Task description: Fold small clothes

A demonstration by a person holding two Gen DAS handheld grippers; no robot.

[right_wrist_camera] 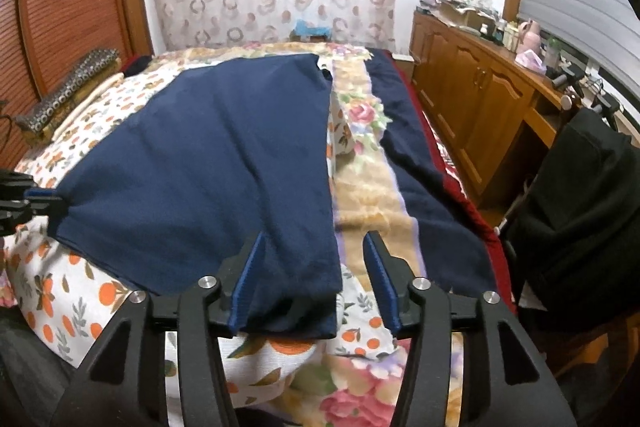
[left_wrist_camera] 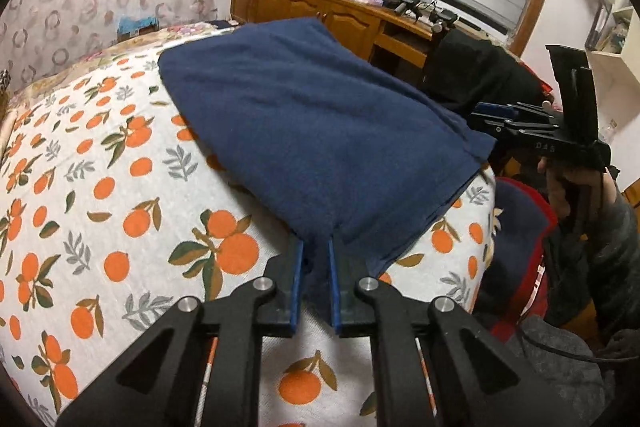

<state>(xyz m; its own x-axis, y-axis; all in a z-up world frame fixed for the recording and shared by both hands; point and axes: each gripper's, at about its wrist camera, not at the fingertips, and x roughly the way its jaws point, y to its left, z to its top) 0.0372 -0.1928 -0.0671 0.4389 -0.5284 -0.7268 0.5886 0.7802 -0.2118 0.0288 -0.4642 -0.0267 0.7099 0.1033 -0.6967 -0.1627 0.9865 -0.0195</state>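
Bedspread (left_wrist_camera: 120, 187) under navy garment (left_wrist_camera: 312, 123).

Left gripper (left_wrist_camera: 316, 283): black linkage arms, silver round pivot pins, blue ribbed pads.
Right gripper (right_wrist_camera: 316, 279): same black arms, silver pins, blue pads; pale lettering on its body.
Sleeve (left_wrist_camera: 616, 247): dark grey, behind the right gripper.
Cable (left_wrist_camera: 560, 349): thin, black, below the sleeve.

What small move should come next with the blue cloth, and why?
Probably close the right gripper on the blue cloth: its corner lies between the open jaws, unpinched, while the left gripper already pinches the other near corner, so both could then lift for a fold.
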